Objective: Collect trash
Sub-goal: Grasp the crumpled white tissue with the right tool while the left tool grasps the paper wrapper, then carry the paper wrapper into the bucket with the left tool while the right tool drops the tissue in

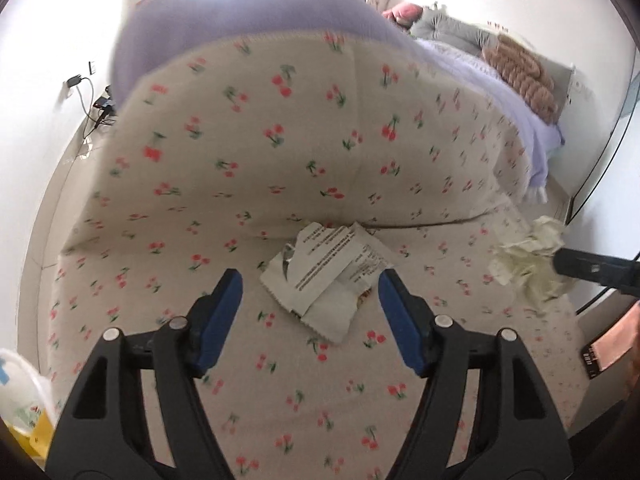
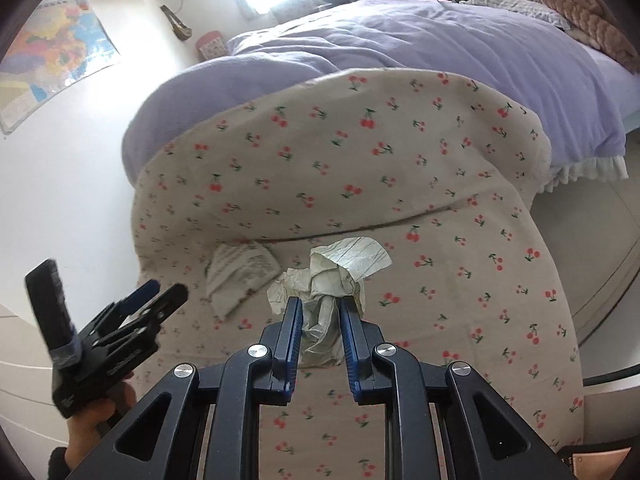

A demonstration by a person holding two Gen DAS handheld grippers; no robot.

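Right gripper (image 2: 318,312) clamps crumpled paper (image 2: 336,276); left gripper (image 1: 310,284), empty and spread wide, could snag the cherry-print blanket (image 1: 248,152) grabbing the 12-o'clock wrapper (image 1: 324,276).

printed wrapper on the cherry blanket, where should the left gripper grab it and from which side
Grip the printed wrapper across its near corner, coming down from above with the open left gripper. It lies nearly flat on the cherry blanket, so only its slightly lifted creased edges likely give the fingers purchase.

Both tools: left tool (image 1: 311,280) & right tool (image 2: 319,308) w/ black frames, blue pads, silver screws.
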